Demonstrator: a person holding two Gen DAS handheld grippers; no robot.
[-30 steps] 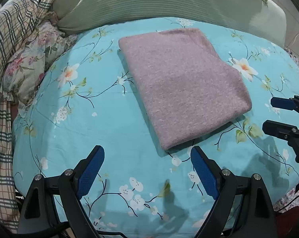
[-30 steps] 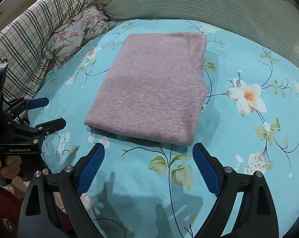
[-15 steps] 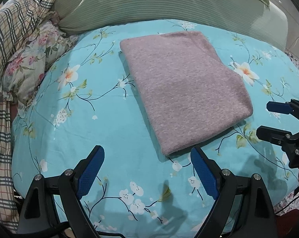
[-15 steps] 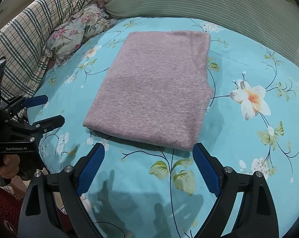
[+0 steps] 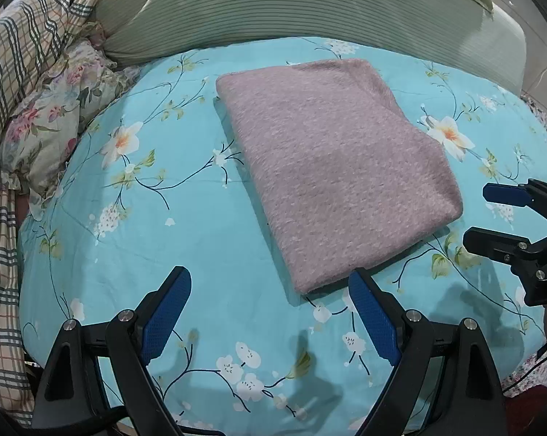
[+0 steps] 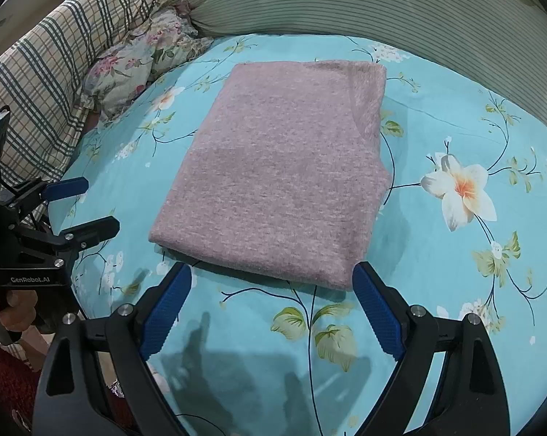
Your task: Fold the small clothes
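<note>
We see the garment [image 5: 337,178] folded into a mauve knit rectangle, lying flat on the sheet [image 5: 186,218]. Its long axis runs from the edge nearest us away toward the pillow [image 5: 291,3]. In the left wrist view that axis slants, so the near short edge sits to the right and the far short edge to the left. In the right wrist view the garment [image 6: 280,178] slants the other way, with its far edge leaning right. A narrower folded layer shows along its right side there.

The sheet is turquoise with white blossoms and thin dark branches. Beyond the garment lies the green striped pillow; to the garment's left we find a floral cushion [image 5: 52,134] and a plaid blanket [image 5: 15,58] bunched against it.

Our left gripper [image 5: 270,312] hangs just short of the garment's near edge, jaws spread wide and holding nothing. Its right finger tip stands close by the garment's near corner. Our right gripper [image 6: 273,312] also hangs at the near edge, jaws wide and empty, spanning nearly the whole short edge.

The left wrist view shows the right gripper [image 5: 491,218] from the side, to the garment's right and apart from it. The right wrist view shows the left gripper [image 6: 81,207] left of the garment, with a hand [image 6: 10,305] under its body.
</note>
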